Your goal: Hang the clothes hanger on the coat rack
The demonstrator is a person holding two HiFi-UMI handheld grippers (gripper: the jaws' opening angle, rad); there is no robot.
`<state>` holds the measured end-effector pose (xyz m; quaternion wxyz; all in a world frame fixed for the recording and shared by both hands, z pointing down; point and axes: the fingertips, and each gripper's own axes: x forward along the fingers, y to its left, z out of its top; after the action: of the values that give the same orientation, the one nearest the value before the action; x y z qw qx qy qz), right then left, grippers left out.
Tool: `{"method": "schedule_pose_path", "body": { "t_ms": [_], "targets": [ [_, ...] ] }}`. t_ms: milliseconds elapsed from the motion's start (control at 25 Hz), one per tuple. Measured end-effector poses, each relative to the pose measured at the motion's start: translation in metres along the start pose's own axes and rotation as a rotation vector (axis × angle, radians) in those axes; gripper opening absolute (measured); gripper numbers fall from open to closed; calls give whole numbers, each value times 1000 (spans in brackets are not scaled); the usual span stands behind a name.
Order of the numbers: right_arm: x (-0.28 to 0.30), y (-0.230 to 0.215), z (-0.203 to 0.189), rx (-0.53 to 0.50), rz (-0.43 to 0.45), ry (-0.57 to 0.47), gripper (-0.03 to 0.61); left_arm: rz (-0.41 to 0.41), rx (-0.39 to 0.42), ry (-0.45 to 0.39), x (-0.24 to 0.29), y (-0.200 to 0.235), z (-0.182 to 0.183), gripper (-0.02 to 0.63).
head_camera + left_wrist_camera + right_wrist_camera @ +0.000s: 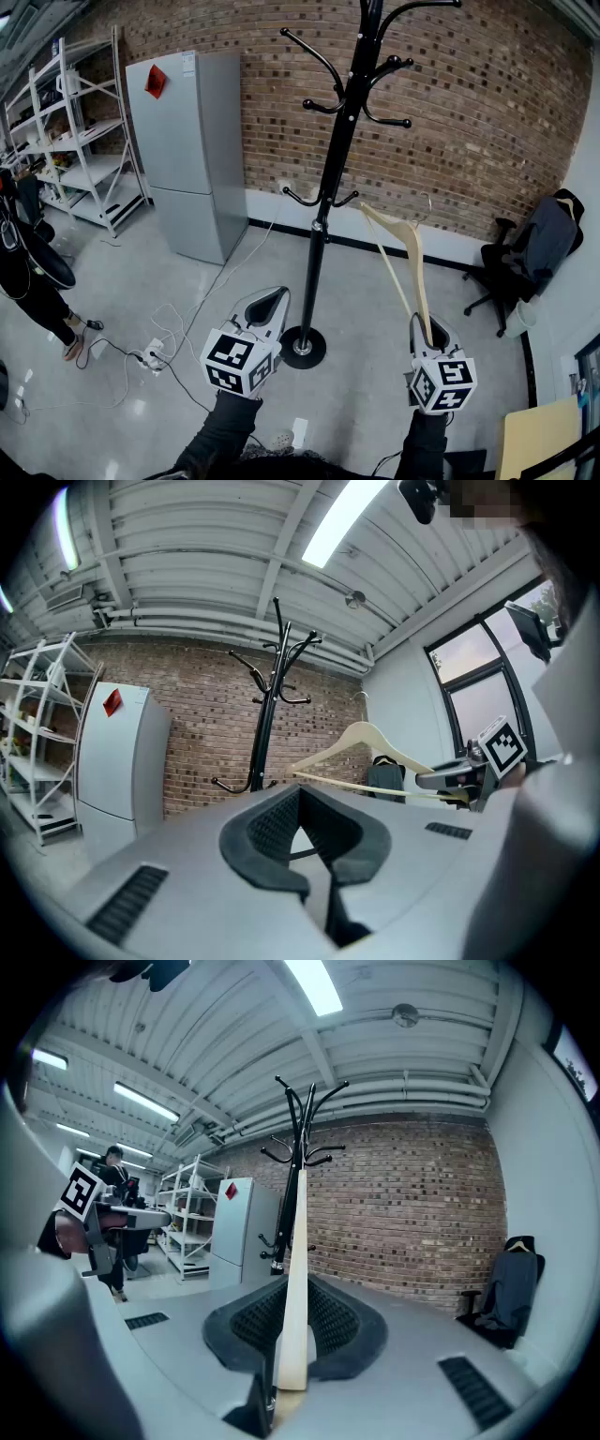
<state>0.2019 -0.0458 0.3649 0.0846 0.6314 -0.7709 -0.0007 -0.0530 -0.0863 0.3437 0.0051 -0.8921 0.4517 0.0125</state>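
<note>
The black coat rack (325, 202) stands on its round base in front of the brick wall, with curved hooks high up and a low pair at mid-pole. My right gripper (433, 336) is shut on one end of a pale wooden hanger (409, 255). The hanger rises up and away, and its top end lies just right of the low hooks without touching them. In the right gripper view the hanger (296, 1269) runs up between the pads, in line with the rack (298, 1119). My left gripper (265, 305) is shut and holds nothing, just left of the base.
A grey fridge (187, 150) and white shelving (75, 122) stand at the back left. Cables and a power strip (150, 356) lie on the floor at left, near a person (28, 272). An office chair (530, 253) sits at the right wall.
</note>
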Motion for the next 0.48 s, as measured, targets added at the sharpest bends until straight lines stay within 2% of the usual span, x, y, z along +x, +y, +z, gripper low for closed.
{"method": "schedule_pose_path", "body": {
  "t_ms": [480],
  "targets": [
    [59, 5, -28, -23, -59, 104, 57, -39, -6, -16, 35, 57, -3, 3]
  ]
}}
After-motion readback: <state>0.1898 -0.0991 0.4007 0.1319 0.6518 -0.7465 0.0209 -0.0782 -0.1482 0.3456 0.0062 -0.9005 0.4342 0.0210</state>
